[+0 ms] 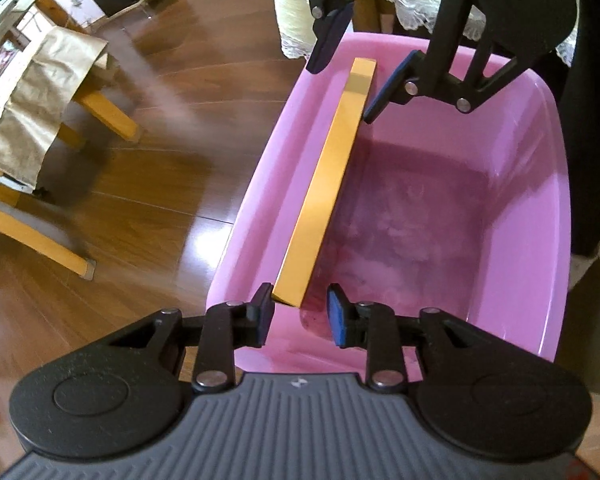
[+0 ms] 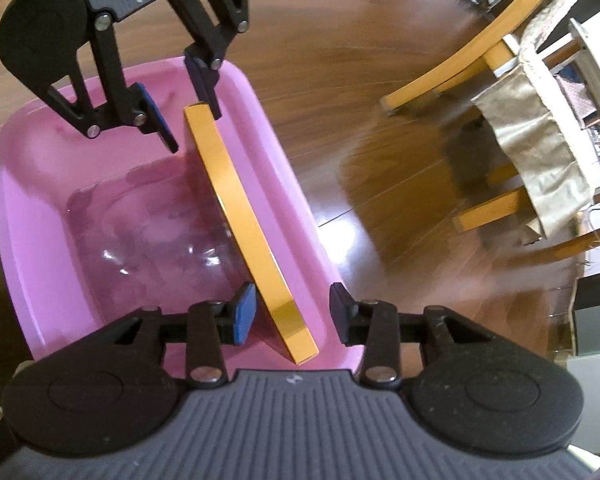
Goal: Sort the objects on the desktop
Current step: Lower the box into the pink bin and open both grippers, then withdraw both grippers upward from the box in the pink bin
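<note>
Judged as one item nearly sorted: orange box (image 1: 324, 184) standing on edge inside the pink tub (image 1: 532, 200), leaning along one long wall, lower part hidden below its top edge. Nothing else visible in the tub; bottom looks bare, only stains and reflections. No counter in view, so impossible to say how many things are left to sort.

Left gripper (image 1: 300, 312) at one end of the box, fingers spread, one pad close to the box corner, maybe touching, the other pad clearly apart. Right gripper (image 2: 292, 312) at the opposite end, fingers also spread on both sides of the box, not pinching. Seems just released or about to be taken; cannot tell which.

Tub standing on the wooden floor (image 1: 148, 184), chair (image 2: 500, 60) near.
</note>
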`<state>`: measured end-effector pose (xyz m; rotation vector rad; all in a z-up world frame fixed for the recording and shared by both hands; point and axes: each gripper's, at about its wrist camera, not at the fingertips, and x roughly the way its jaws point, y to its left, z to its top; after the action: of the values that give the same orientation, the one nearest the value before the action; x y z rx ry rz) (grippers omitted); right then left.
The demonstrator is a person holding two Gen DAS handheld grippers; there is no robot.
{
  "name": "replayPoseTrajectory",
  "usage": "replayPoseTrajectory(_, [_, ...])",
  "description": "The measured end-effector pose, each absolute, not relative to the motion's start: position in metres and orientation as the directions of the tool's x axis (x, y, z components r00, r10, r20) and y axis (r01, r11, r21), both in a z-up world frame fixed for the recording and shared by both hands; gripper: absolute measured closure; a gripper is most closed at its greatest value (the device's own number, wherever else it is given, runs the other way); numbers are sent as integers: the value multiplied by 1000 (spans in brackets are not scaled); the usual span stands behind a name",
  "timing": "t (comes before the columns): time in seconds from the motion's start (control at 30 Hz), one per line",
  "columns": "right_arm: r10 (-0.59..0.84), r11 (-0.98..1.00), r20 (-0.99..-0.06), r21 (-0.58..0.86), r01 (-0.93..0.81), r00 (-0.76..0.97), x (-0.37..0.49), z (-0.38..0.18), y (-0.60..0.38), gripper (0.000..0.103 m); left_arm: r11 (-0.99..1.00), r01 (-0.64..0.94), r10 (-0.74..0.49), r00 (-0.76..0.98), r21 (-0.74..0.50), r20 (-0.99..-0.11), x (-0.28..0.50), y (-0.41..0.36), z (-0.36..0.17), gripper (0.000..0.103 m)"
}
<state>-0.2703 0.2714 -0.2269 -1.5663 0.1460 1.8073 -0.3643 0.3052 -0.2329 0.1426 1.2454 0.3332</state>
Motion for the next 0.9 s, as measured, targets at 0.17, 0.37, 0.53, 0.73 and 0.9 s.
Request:
replayPoseTrajectory(0.17, [482, -699, -876, -402, -591, 25, -267, -225, 271, 58, 927, -209, 364, 289, 313, -886, -366, 304, -229, 66])
replayPoseTrajectory(0.37, [493, -673, -869, -409, -616, 38, -261, -226, 272, 53, 909, -262, 396, 300, 324, -868, -369, 300, -223, 66])
replayPoseTrajectory(0.53, [503, -664, -864, -412, -624, 35, -260, -225, 273, 49, 903, -258, 413, 297, 344, -861, -371, 294, -221, 65])
replayPoseTrajectory(0.73, [520, -641, -853, -423, -641, 43, -257, -221, 274, 44, 894, -265, 433, 309, 360, -847, -371, 293, -214, 63])
replayPoseTrajectory(0.9, [524, -632, -851, -422, -650, 44, -255, -218, 272, 43, 893, -269, 435, 317, 360, -843, -369, 291, -208, 57])
